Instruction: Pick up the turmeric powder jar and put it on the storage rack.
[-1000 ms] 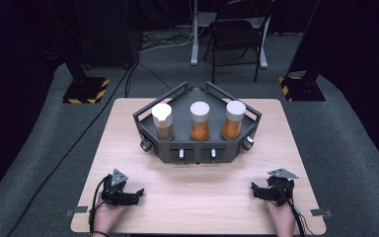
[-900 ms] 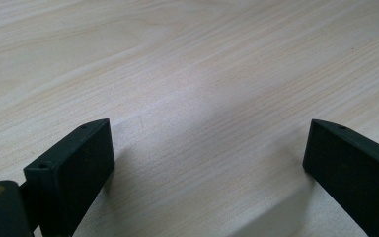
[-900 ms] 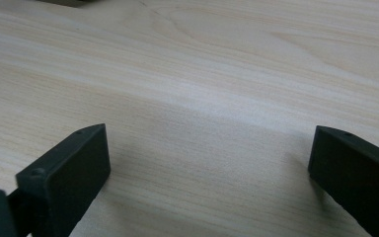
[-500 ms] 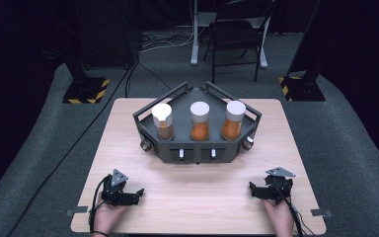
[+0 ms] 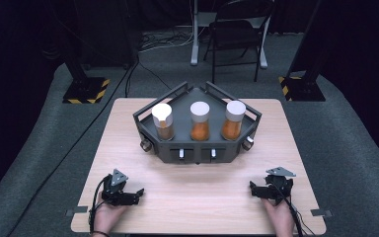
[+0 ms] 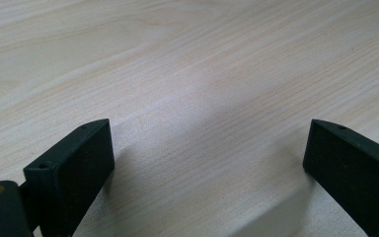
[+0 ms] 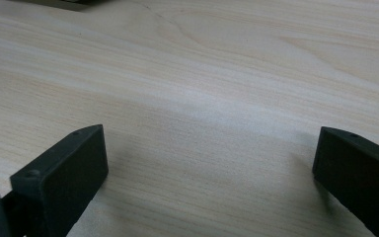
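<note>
A dark grey angular rack (image 5: pixel 197 148) stands at the middle back of the wooden table (image 5: pixel 197 197). It holds three white-capped jars of orange-brown powder: a left jar (image 5: pixel 163 122), a middle jar (image 5: pixel 200 121) and a right jar (image 5: pixel 233 120). My left gripper (image 5: pixel 137 196) rests on the table near the front left, open, jaws pointing right. My right gripper (image 5: pixel 253 189) rests near the front right, open, jaws pointing left. In the left gripper view my left gripper (image 6: pixel 209 163) has bare wood between wide-spread jaws. The right gripper (image 7: pixel 209 168) in its own view looks the same.
The rack's front face carries two small drawer-like handles (image 5: pixel 197 154) and a knob at each front corner (image 5: pixel 145 144). Beyond the table stand a black chair (image 5: pixel 237 39) and stands with yellow-black striped bases (image 5: pixel 86 90) on grey floor.
The right gripper has shifted slightly left along the front of the table. The left gripper and the rack have stayed put.
</note>
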`<action>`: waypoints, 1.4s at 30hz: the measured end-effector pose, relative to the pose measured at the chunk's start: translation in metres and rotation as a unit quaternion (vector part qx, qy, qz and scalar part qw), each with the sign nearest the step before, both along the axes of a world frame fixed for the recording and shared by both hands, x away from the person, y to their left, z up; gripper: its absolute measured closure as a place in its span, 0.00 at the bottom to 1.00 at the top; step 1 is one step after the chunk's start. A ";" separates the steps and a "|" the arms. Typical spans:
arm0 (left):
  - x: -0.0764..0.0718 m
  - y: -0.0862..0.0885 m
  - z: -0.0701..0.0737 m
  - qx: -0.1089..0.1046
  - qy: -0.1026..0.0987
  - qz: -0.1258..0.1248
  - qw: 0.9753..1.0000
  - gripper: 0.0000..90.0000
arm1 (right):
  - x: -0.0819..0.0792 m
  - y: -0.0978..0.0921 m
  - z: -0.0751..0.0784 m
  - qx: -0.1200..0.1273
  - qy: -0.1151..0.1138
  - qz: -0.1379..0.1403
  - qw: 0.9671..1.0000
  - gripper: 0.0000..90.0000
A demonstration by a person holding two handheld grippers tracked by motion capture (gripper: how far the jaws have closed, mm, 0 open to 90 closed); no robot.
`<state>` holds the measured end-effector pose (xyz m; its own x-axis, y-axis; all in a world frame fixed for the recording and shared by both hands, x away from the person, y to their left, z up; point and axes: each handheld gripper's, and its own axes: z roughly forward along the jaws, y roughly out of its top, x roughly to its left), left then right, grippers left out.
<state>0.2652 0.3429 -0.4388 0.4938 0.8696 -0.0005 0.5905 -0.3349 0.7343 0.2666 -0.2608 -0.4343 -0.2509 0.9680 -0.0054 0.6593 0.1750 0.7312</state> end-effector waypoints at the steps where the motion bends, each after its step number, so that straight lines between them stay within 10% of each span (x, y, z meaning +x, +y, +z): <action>1: 0.000 0.000 0.000 0.000 0.000 0.000 1.000 0.06 | 0.000 0.000 0.000 0.000 0.000 0.000 1.000 0.00; 42: 0.003 -0.003 0.001 0.003 0.007 0.009 1.000 0.00 | 0.000 0.000 0.000 0.000 -0.001 -0.002 1.000 0.00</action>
<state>0.2685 0.3402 -0.4378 0.4780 0.8783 -0.0030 0.6068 -0.3278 0.7241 0.2667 -0.2604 -0.4344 -0.2477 0.9688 -0.0062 0.6590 0.1732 0.7319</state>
